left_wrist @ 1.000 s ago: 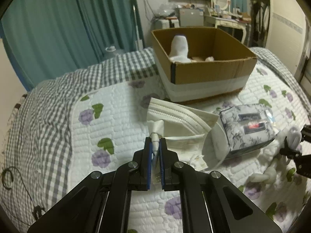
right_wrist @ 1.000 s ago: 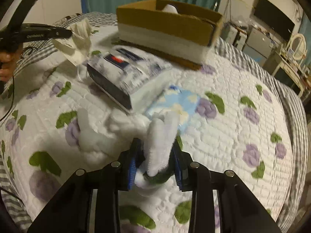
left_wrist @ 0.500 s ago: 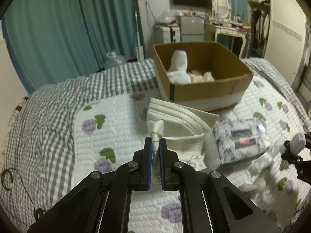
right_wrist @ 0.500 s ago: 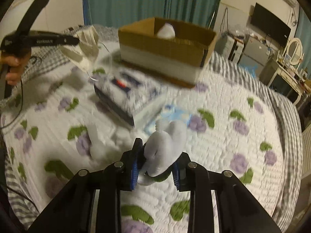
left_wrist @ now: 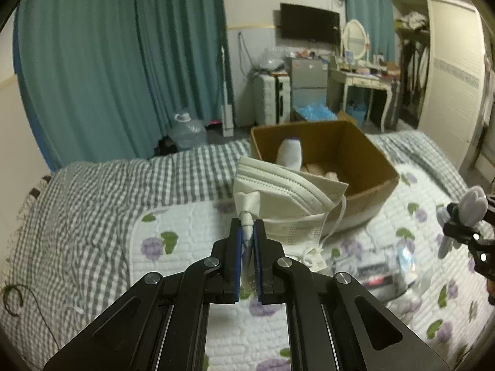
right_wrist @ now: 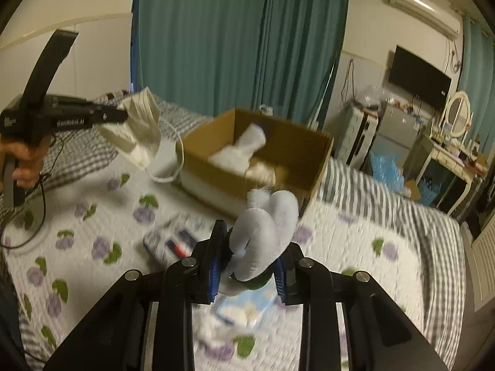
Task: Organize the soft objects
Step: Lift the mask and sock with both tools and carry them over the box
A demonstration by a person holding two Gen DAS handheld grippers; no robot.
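White face mask (left_wrist: 287, 198) pinched in left gripper (left_wrist: 247, 235), fluffy soft toy (right_wrist: 263, 235) clamped in right gripper (right_wrist: 247, 266)

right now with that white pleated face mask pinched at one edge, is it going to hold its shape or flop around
Probably floppy: the white pleated face mask hangs folded from the left gripper, pinched at one edge, and its ear loops dangle freely. It looks light, so it may swing in transit. The loops could snag on the brown cardboard box rim.
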